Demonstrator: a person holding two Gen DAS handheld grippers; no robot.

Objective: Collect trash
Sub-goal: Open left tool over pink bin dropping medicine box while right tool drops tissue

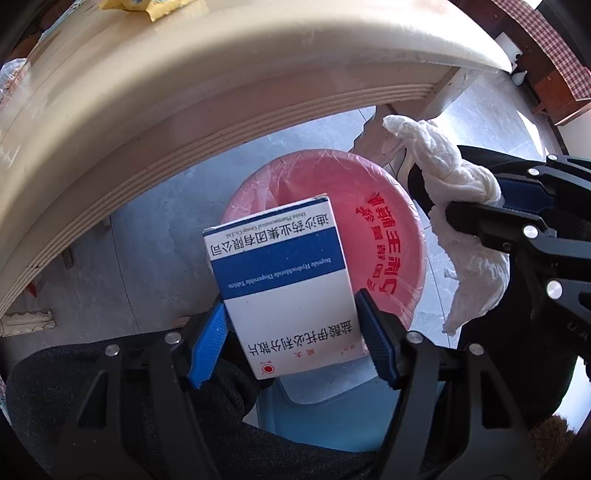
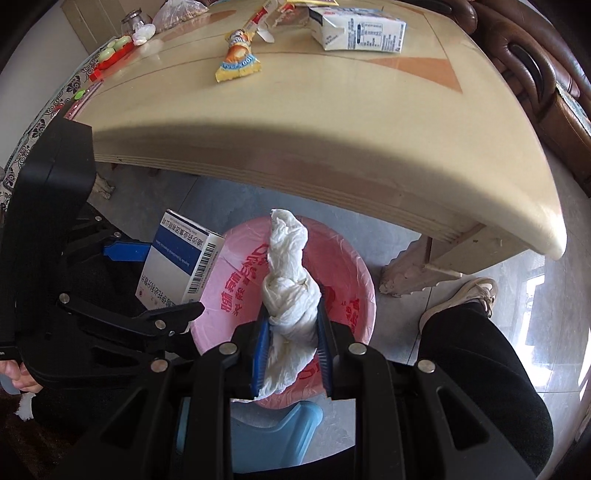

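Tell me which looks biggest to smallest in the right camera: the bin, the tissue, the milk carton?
1. Round pink lined bin
2. Crumpled white tissue, though it's nearest the camera
3. White milk carton, though it's farthest away on the table

Glossy beige wooden table with orange inlay. On its far part: white milk carton lying on its side at right; yellow-orange snack wrapper left of it. Grey tiled floor carries pink plastic-lined bin near table's front edge.

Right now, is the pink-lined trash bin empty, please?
Seemingly empty: the pink-lined trash bin shows only bare liner, though the held items hide part of it.
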